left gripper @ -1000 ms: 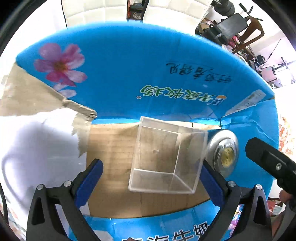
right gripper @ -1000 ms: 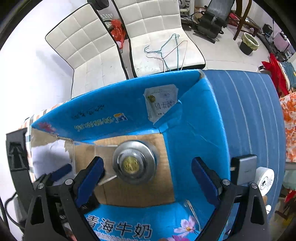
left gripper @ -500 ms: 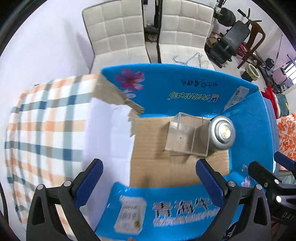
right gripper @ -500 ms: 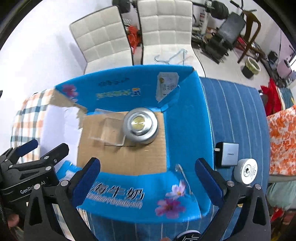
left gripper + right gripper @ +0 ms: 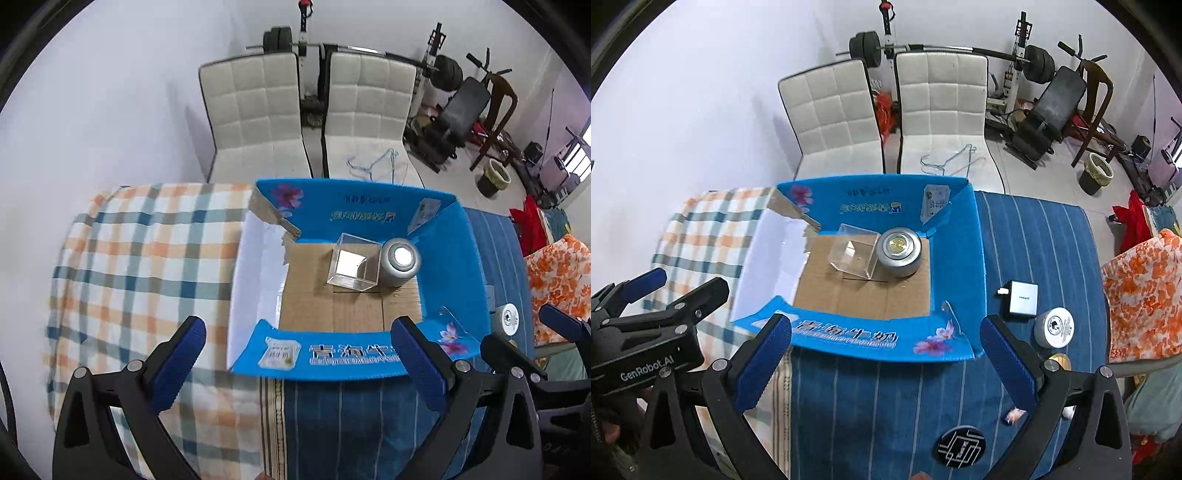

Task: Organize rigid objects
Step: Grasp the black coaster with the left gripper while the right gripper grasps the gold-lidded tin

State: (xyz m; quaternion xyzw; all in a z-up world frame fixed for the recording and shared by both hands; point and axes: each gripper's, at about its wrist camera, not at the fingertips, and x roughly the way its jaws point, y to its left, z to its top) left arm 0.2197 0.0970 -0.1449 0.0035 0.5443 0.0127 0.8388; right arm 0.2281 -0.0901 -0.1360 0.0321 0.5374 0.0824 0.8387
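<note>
A blue cardboard box (image 5: 960,266), flaps folded outward, is seen lying open on a table covered with a blue striped cloth (image 5: 879,398) and, to the left, a plaid cloth (image 5: 140,258). On the brown floor of the box a clear plastic cube (image 5: 854,255) is observed toward the far side, with a round silver tin (image 5: 899,252) just to its right (touching or nearly so; contact cannot be resolved). Both sit close to the far wall of the box.

The left gripper (image 5: 295,363) is held above the near edge of the box, jaws spread wide, nothing between the blue pads. The right gripper (image 5: 884,363) is likewise held over the near flap and the striped cloth, jaws wide apart and empty; its jaws have just been opening to that full spread. Each gripper is visible at the edge of the other's view.

Outside the box, on the striped cloth to the right, a white charger block (image 5: 1020,300) is noted, with a small round white tin (image 5: 1054,328) just nearer and to its right. A dark round disc (image 5: 961,447) lies at the near edge of the cloth. Two white padded chairs (image 5: 886,122) stand beyond the table; wire hangers (image 5: 951,162) rest on the right seat.
</note>
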